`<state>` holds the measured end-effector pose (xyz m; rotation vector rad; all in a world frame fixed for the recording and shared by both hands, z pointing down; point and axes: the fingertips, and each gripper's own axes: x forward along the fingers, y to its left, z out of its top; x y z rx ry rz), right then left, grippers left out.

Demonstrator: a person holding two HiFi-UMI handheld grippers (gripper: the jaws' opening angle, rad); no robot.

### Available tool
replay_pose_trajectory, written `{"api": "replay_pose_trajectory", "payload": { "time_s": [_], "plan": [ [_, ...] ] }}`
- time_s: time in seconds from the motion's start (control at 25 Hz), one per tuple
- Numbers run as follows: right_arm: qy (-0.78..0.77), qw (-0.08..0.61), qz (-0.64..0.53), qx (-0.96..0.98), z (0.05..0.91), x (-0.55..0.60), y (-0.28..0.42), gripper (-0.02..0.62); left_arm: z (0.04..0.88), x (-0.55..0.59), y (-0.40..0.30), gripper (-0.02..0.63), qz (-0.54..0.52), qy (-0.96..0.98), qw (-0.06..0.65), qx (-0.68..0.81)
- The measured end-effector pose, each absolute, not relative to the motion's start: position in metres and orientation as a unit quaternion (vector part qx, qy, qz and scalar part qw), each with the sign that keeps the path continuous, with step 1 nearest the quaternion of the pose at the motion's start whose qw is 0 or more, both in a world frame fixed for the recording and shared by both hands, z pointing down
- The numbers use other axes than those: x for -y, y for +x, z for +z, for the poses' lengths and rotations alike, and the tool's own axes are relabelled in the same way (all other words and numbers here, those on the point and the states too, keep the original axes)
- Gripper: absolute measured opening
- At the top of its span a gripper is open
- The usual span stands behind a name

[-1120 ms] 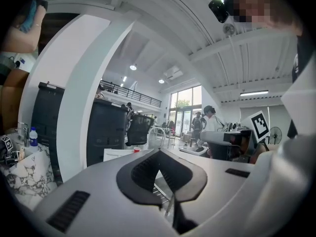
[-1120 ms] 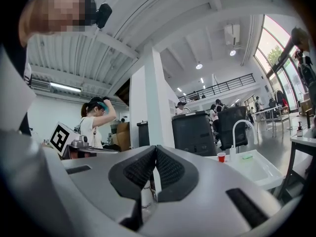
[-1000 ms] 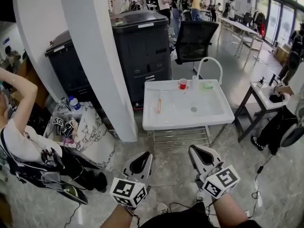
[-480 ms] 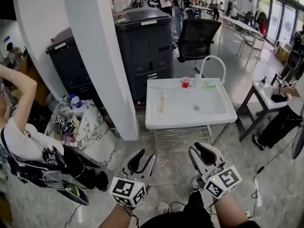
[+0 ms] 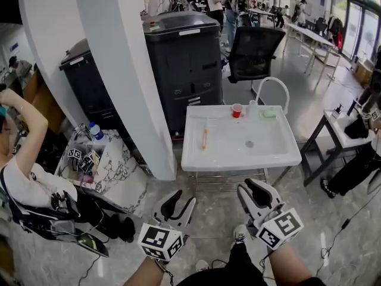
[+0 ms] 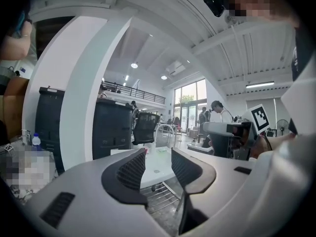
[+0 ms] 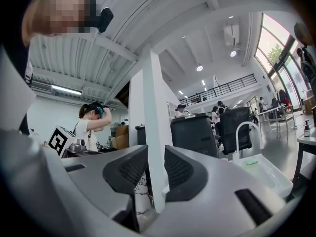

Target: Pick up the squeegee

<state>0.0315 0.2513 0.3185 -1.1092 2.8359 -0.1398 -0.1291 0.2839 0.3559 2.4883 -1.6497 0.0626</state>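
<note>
A slim orange tool, apparently the squeegee [image 5: 204, 138], lies in the left part of the white sink table [image 5: 196, 159], a step or so ahead of both grippers. My left gripper [image 5: 180, 200] is held low, short of the sink's front edge. Its jaws have just been opening and nothing is between them [image 6: 158, 169]. My right gripper [image 5: 253, 190] sits beside it. Its jaws have also just been opening and stand apart, empty [image 7: 155, 172]. In the left gripper view the sink table [image 6: 160, 164] shows between the jaws; the squeegee is not discernible there.
On the sink's back rim stand a red cup [image 5: 237, 110], a green sponge [image 5: 268, 114] and an arched faucet [image 5: 274, 88]. A white pillar [image 5: 125, 70] and black cabinets [image 5: 184, 58] stand left of it, a seated person [image 5: 30, 177] far left, a side table [image 5: 342, 139] right.
Both grippers' jaws went from shut to open. The sink table sits a little lower and nearer in the head view than before.
</note>
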Motion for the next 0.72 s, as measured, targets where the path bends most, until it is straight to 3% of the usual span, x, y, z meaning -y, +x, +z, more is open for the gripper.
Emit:
{"api": "replay_pose_trajectory", "payload": {
  "time_s": [0.72],
  "plan": [
    [-0.336, 0.062, -0.043, -0.939, 0.309, -0.075, 0.111, 0.121, 0.35, -0.118, -0.059, 0.184, 0.02, 0.805, 0.07, 0.589]
  ]
}}
